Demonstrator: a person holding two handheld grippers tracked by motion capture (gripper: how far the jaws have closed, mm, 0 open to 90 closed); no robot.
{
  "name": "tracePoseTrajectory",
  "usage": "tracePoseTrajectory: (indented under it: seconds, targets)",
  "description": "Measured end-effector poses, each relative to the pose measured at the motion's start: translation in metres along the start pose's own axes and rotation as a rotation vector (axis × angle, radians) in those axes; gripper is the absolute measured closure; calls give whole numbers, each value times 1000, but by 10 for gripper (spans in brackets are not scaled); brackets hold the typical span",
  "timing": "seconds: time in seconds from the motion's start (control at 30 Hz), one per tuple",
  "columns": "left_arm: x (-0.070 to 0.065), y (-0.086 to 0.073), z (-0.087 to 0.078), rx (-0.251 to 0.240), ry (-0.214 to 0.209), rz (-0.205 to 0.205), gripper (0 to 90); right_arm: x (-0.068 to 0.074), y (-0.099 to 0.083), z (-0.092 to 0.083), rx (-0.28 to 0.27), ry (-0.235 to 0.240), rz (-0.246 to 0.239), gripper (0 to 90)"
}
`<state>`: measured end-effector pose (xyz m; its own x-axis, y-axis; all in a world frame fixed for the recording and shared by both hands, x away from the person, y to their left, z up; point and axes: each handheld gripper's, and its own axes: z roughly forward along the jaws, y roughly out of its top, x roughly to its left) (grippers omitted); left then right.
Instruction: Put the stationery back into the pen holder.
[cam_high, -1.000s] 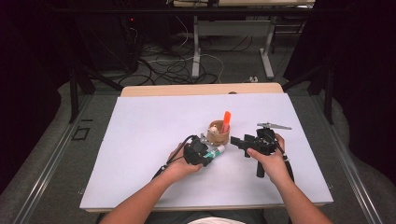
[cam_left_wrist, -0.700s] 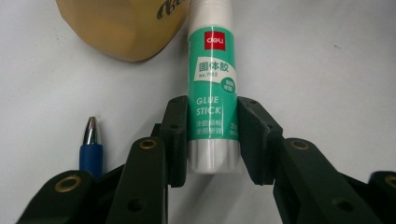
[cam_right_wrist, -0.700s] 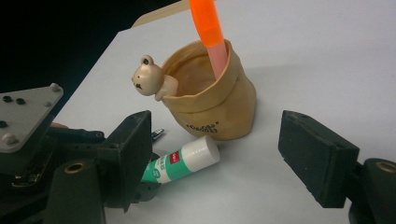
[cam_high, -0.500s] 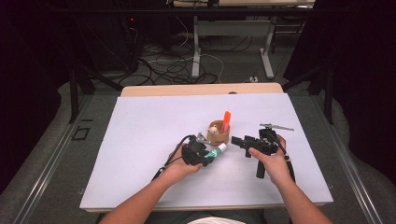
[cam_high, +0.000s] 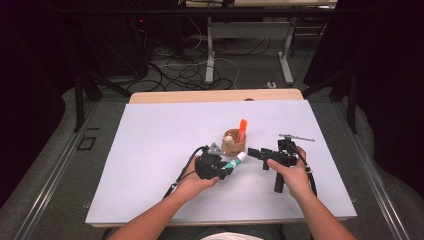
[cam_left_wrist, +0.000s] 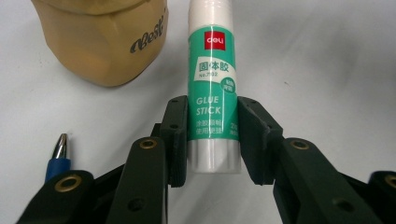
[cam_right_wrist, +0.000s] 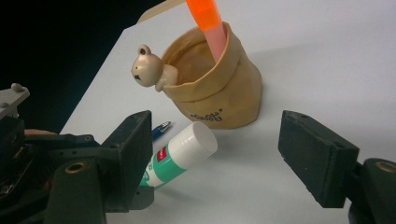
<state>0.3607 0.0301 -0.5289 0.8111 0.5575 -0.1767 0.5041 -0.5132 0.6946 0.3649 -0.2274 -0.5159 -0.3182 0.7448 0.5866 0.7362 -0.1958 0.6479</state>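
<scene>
Glue stick (cam_left_wrist: 212, 88) was a smooth round plastic tube w/ white cap and base, green-and-white label, red logo patch, "GLUE STICK" printed in white. It lay low over the white table (cam_high: 150, 150), just in front of the pen pot (cam_high: 233, 143), cap end pointing toward the pot's base but apart from it. In the right gripper view the stick (cam_right_wrist: 180, 156) sat tilted, cap end up and clear of the sheet.

Left gripper (cam_left_wrist: 212, 140) was clenched on the stick's lower body; both matte black pads pressed flat vs. the label, one each side. Right gripper (cam_right_wrist: 233, 163) stood wide apart w/ nothing btwn its blocky black jaws, aimed at pot and stick from close by.

Pot looked like a soft tan paper-bag shape w/ rolled rim and creased sides, small dark script on the wall. A glossy cream bear figure (cam_right_wrist: 145, 71) hung over its rim. An orange translucent marker (cam_right_wrist: 208, 23) stood inside, leaning. A blue pen w/ silver tip (cam_left_wrist: 58, 156) lay on the table beside the left jaws. Table surface was plain, matte white w/ a pale wood edge at the far side
</scene>
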Motion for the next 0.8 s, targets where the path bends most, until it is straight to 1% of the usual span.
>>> tracePoseTrajectory:
  seconds: [0.07, 0.1, 0.13, 0.2, 0.23, 0.27, 0.3, 0.33, 0.37, 0.4, 0.43, 0.47, 0.5, 0.53, 0.57, 0.6, 0.63, 0.67, 0.7, 0.77, 0.8]
  targets:
    - [-1, 0, 0, -14, 2, 0, 656, 1, -1, 1, -2, 8, 10, 259]
    - [-3, -1, 0, -24, -2, -16, 656, 1, -1, 1, -3, 12, 22, 259]
    - [-4, -1, 1, -36, -2, -22, 656, 0, -2, 2, -2, 12, 8, 259]
    - [-4, -1, 0, -37, 0, -9, 656, 1, -3, 3, -1, 11, 18, 260]
    - [-5, -2, 0, -48, -5, -13, 656, 1, -3, 3, 2, 14, 20, 261]
    - [-8, -2, 1, -58, -6, -34, 656, 1, -3, 4, 6, 16, 32, 263]
    - [-9, -2, 1, -63, -9, -29, 656, 1, -3, 3, 16, 27, 42, 264]
    - [-10, -2, 1, -72, -11, -30, 656, 0, -4, 4, 16, 28, 43, 266]
    - [-11, -1, 1, -74, -9, -17, 656, -1, -4, 4, 20, 32, 53, 267]
    - [-12, -1, 1, -78, -14, -19, 656, -1, -5, 5, 22, 41, 65, 269]
    - [-13, -1, 0, -80, -16, -18, 656, -1, -5, 6, 11, 40, 76, 270]
    - [-14, 0, 1, -85, -20, -22, 656, -1, -6, 6, 14, 46, 89, 271]
    - [-16, 0, 1, -89, -25, -30, 656, -2, -6, 6, 28, 56, 103, 272]
    - [-17, 0, 1, -91, -27, -33, 656, -2, -7, 7, 36, 57, 107, 272]
    - [-17, 0, 1, -85, -31, -19, 656, -3, -7, 7, 38, 60, 107, 273]
    - [-18, 0, 1, -92, -33, -17, 656, -3, -8, 8, 40, 66, 120, 274]
    - [-19, 1, 1, -95, -31, -20, 656, -2, -8, 9, 27, 68, 129, 275]
    - [-19, 1, 1, -87, -30, -15, 656, -2, -9, 10, 28, 73, 139, 276]
    - [-20, 1, 1, -101, -34, -18, 656, -3, -10, 10, 37, 74, 132, 278]
    - [-20, 1, 1, -106, -38, -20, 656, -2, -11, 12, 38, 83, 156, 281]
    - [-21, 1, 1, -102, -39, -22, 656, -2, -11, 12, 50, 90, 158, 283]
